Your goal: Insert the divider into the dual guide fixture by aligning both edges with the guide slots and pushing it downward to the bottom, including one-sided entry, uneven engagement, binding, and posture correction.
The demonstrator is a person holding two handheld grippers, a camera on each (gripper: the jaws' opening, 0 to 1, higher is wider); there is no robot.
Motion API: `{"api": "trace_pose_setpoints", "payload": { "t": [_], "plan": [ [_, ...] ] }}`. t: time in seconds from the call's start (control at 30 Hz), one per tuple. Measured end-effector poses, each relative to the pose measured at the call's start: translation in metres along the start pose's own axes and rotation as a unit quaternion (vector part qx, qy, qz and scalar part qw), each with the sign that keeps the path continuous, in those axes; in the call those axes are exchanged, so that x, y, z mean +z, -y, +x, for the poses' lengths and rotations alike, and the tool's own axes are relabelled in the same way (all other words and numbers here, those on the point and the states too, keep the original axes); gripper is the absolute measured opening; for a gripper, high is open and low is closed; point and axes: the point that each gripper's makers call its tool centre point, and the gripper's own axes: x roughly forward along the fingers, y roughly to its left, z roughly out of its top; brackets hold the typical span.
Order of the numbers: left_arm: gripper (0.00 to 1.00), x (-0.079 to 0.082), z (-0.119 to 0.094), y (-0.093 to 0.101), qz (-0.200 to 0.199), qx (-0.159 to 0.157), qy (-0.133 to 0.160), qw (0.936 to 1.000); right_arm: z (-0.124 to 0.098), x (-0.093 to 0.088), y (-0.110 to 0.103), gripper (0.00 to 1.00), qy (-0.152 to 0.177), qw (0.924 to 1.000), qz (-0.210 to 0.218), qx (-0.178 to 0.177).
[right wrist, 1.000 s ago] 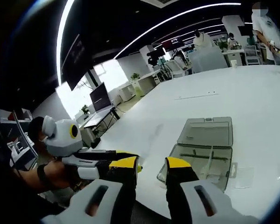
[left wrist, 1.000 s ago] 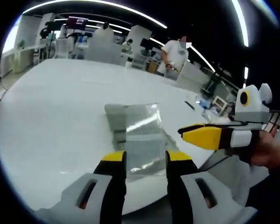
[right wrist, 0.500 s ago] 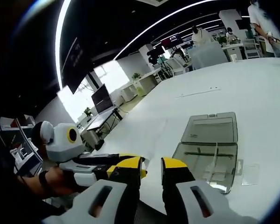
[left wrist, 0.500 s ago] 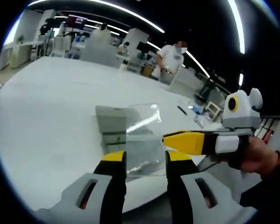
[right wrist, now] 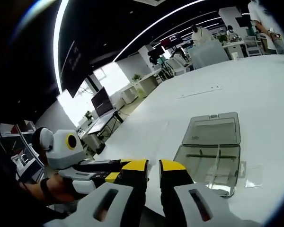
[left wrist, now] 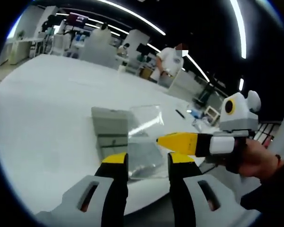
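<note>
The left tool [left wrist: 147, 163] has its jaws set a little apart with the lower edge of a clear divider [left wrist: 144, 137] between them; whether the pads actually press the sheet cannot be told, though the sheet stands up off the tabletop [left wrist: 42, 104] as if held. The right tool [right wrist: 154, 166] has its yellow tips drawn almost together on nothing; in the left gripper view it reaches in from the right toward the sheet [left wrist: 180, 142].

The divider looks like a thin, stiff, glossy plastic pane: light, probably slippery, and likely to bow or crack if squeezed at one corner. A grip near an edge, leaving both side edges free for the slots, seems best, with the second tool steadying the opposite side to keep it square.

The dual guide fixture [right wrist: 208, 163], a smoky transparent tray with its lid [right wrist: 212, 130] laid open on the far side, sits near the tabletop's near edge. A small clear piece [right wrist: 253, 174] lies just right of it. Little blocks the approach. People [left wrist: 169, 59] work at far benches.
</note>
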Motion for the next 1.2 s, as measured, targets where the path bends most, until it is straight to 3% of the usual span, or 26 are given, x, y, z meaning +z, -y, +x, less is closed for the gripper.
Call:
{"api": "trace_pose_setpoints", "payload": {
  "t": [0.73,0.97,1.07,1.17,1.2],
  "plan": [
    [0.31,0.001,0.003,0.007,-0.012,-0.013,0.009,0.9998,-0.002,0.006,0.001,0.01,0.007,0.9995,0.030,-0.012],
    [0.31,-0.001,0.002,0.008,0.000,-0.025,-0.003,0.9997,0.001,0.007,-0.003,0.00,0.002,0.9993,0.031,-0.020],
    [0.18,-0.005,0.000,0.006,0.023,-0.031,-0.015,0.9991,0.003,0.010,-0.003,0.00,0.003,0.9992,0.030,-0.026],
    [0.35,-0.005,-0.003,0.003,0.031,-0.027,-0.011,0.9991,0.003,0.013,0.001,0.00,0.003,0.9989,0.026,-0.038],
    [0.36,-0.004,-0.004,0.001,0.030,-0.027,-0.013,0.9991,0.002,0.015,0.004,0.00,0.006,0.9987,0.027,-0.044]
  ]
}}
